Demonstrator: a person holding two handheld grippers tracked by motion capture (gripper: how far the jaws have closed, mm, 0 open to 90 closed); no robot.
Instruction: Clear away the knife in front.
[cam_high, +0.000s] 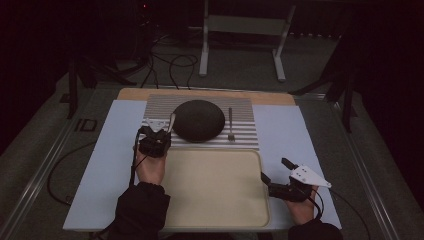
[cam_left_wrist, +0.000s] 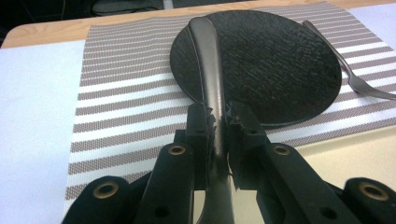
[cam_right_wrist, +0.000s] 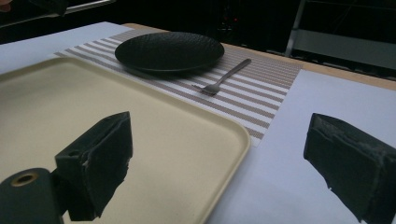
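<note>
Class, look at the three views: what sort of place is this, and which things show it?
Probably a lab table staged as a dining place: a striped placemat with a black plate and fork, a beige tray in front, and cables and a metal stand on the floor behind.

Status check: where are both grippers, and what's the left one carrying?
Left gripper shut on a dark utensil handle, beside the black plate. Right gripper open, empty, at the tray's right edge. Fork right of plate; nothing in the way.
</note>
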